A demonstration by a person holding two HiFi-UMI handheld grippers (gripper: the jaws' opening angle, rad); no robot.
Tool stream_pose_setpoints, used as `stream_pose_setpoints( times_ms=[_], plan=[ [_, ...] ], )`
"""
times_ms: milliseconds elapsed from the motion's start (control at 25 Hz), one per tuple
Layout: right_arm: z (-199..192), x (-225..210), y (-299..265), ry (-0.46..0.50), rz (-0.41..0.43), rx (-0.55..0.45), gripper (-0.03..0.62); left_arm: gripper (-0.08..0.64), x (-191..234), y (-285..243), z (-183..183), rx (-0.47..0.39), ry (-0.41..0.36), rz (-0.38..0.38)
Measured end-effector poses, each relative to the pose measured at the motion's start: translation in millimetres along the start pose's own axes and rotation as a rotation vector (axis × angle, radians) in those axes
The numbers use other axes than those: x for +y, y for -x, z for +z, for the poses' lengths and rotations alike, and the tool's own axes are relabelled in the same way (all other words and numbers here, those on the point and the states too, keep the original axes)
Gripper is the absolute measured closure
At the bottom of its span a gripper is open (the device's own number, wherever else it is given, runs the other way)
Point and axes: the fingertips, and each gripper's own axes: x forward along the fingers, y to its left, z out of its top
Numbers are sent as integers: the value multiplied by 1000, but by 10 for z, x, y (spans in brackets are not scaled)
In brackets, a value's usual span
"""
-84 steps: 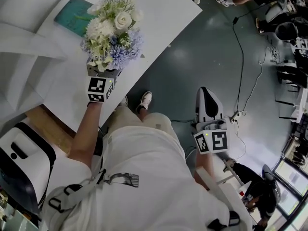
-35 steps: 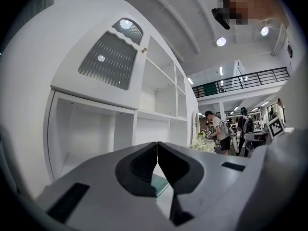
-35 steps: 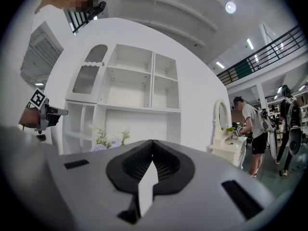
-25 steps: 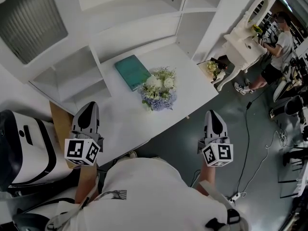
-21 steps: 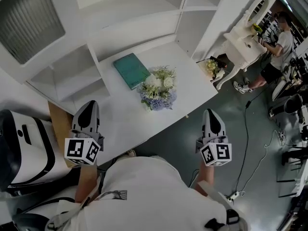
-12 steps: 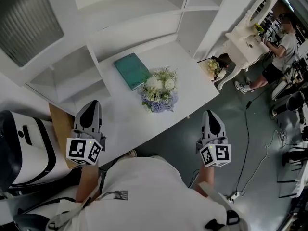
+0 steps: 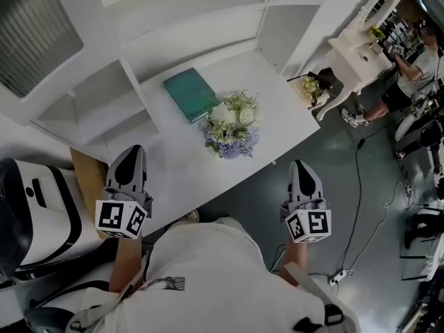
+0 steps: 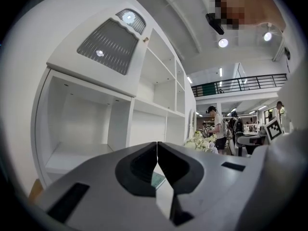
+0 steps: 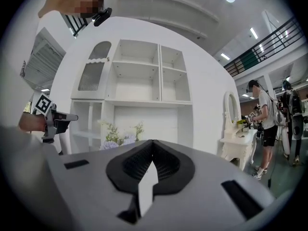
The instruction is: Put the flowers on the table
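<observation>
White counter [image 7: 277, 116] tucked against a wall of white shelves [image 7: 173, 19], grey floor [image 7: 333, 151] off to the right. Starting with the left gripper [image 7: 130, 152]: jaws pinched fully together, tip against tip, nothing between them, touching nothing. Same deal with the right gripper [image 7: 300, 165], jaws closed up on thin air. Both pointing toward the shelves, left one over the counter's near left end, right one out over the floor just past the counter's edge.

Flowers [image 7: 231, 125] sitting on the counter, roughly in the middle, ahead of both grippers and sort of between them, well apart from either pair of jaws. From the left gripper view, showing up to the right of the closed tips; from the right gripper view, off to the left of them, with the left gripper visible further left again. White and pale blue blooms with green bits, parked right beside a teal book [image 7: 191, 94] lying flat; can't tell whether touching its corner or not.

Quick count: two grippers, one bunch of flowers on the counter, one book. Also one smaller bunch [image 7: 310, 87] off the counter, over by a white dressing table [image 7: 357, 50] with an oval mirror, and a person [image 7: 416, 68] standing at it. Big black and white machine [image 7: 35, 207] down at the left.
</observation>
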Motion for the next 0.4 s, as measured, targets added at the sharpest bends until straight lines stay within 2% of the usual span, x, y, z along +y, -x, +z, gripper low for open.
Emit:
stream_pose_setpoints(
  times_ms=[400],
  plan=[
    [-42, -52, 64, 7, -25, 20, 583, 544, -126, -146, 55, -15, -8, -36]
  ],
)
